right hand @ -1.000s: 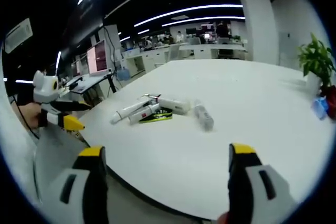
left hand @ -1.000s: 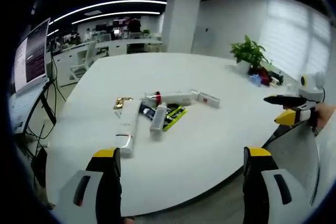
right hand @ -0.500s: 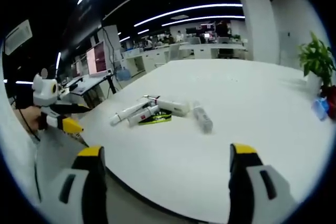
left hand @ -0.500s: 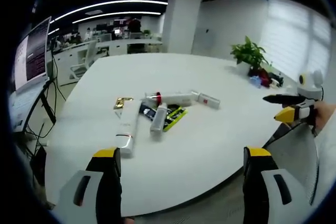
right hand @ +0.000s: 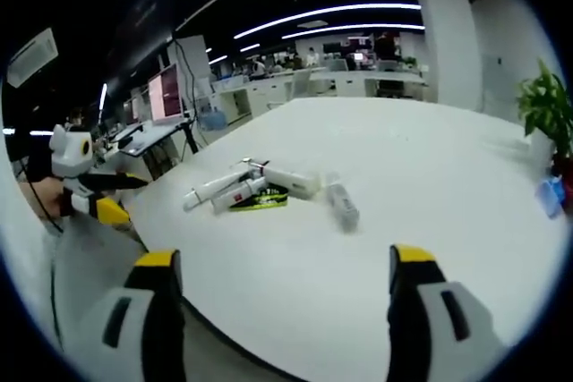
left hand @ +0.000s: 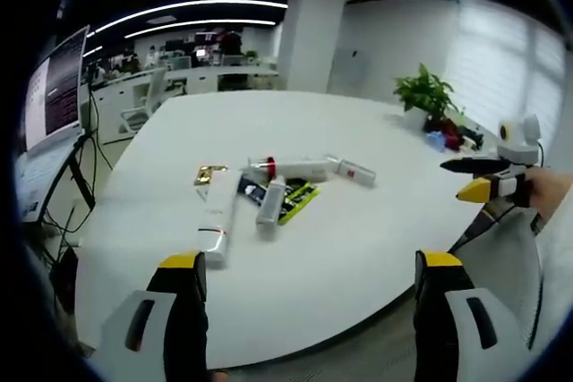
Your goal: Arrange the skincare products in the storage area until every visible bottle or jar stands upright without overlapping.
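Left gripper (left hand: pixel 304 288) hangs off the near edge of the white counter (left hand: pixel 358 239), jaws spread wide w/ nothing between them. Right gripper (right hand: pixel 282 288) is the same — jaws wide apart, empty, held short of the counter edge.

All the products lie flat in one cluster, ahead of both grippers, none upright. In the left gripper view:
- long white tube (left hand: pixel 216 216) is nearest, ahead and left of centre, long axis running roughly away from the gripper, its red-banded end toward the gripper.
- gold box (left hand: pixel 209 174) sits just beyond the tube's far end.
- short grey-white tube (left hand: pixel 270 201) lies just right of the long one, nearly parallel, resting partly on a black-and-yellow pack (left hand: pixel 291 200).
- white bottle (left hand: pixel 291 168) w/ a red cap lies crosswise behind them, cap end pointing left.
- small clear bottle (left hand: pixel 355 171) lies to the right of that bottle's end, axis also crosswise, angled a bit.

In the right gripper view the same cluster is ahead and left of centre; the clear bottle (right hand: pixel 341 205) is closest to that gripper, axis pointing roughly toward it.

Each gripper shows at the other's side, well apart from the products: right one (left hand: pixel 488 178) at far right of the left gripper view, held by a hand (left hand: pixel 548 194); left one (right hand: pixel 94 199) at far left of the right gripper view.

Potted plant (left hand: pixel 425 91) stands at the far right of the counter.
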A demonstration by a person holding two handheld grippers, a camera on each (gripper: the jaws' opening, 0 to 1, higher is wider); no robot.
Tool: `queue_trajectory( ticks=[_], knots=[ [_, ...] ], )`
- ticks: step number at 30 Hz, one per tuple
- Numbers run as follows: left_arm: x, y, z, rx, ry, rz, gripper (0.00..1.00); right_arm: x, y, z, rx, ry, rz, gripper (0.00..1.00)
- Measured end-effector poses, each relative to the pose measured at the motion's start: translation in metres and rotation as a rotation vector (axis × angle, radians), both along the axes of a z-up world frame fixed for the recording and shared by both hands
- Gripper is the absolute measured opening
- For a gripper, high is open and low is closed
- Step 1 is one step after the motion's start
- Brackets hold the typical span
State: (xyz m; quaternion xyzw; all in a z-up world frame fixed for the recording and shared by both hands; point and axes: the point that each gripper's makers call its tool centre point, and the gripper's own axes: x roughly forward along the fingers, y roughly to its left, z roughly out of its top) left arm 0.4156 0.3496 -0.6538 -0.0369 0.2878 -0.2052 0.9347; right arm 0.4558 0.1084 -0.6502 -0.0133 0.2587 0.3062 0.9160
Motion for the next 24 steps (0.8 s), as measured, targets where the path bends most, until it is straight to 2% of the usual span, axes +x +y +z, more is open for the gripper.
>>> queue_trajectory(
  ticks=[18,24],
  knots=[
    [0.002,0.004,0.0,-0.011,0.001,0.024,0.95,0.048,0.018,0.01,-0.022,-0.027,0.135,0.95],
    [0.003,0.006,0.0,-0.017,0.002,0.039,0.95,0.069,0.031,0.018,-0.04,-0.059,0.184,0.95]
  ],
)
